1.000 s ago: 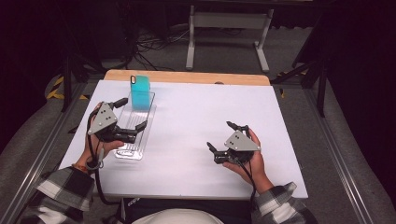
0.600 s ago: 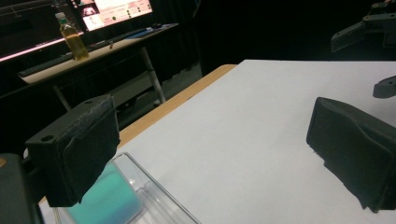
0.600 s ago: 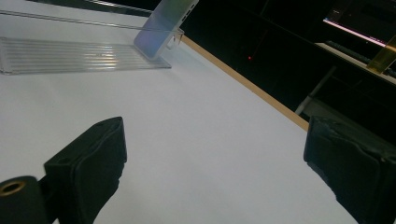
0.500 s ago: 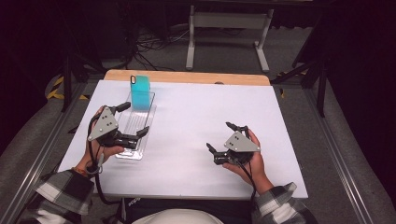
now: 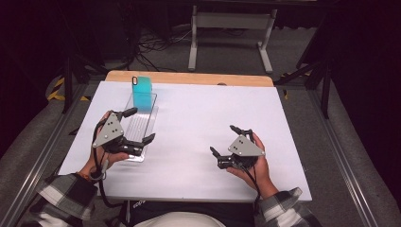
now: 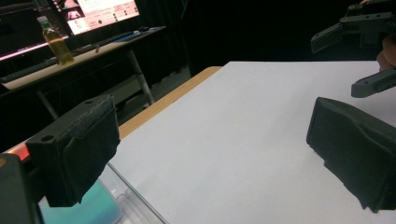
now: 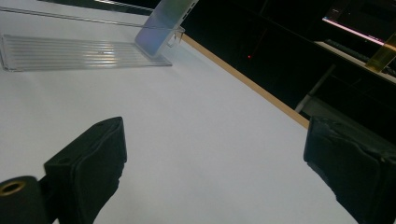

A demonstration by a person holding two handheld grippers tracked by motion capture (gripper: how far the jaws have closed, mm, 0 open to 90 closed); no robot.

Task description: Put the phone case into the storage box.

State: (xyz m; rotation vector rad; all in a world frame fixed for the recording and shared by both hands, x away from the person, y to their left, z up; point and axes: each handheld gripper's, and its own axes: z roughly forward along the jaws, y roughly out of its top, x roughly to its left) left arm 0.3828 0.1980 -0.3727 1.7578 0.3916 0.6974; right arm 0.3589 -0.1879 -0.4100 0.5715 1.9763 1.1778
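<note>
White surface with a wooden strip along the far edge, set in a dark room. Grey carpet all round, cables on the floor behind, a pale metal stand beyond the far edge. Seen from the left gripper view, a side desk with a lit screen and a bottle of yellowish liquid.

On the left part of the surface, a clear plastic tray, long and narrow, ribbed along its floor, running away from the person. At its far end, a turquoise phone, upright or nearly so, leaning against the tray's end wall; camera ring visible at its top left corner. In the right gripper view, the same phone looking pale and tilted, ports along its edge. Rest of the tray bare, as far as can be told through the clear plastic.

Left gripper held over the near end of the tray, jaws spread wide, nothing between them. Right gripper well apart from the tray, low over bare white surface, jaws likewise wide apart and holding nothing.
</note>
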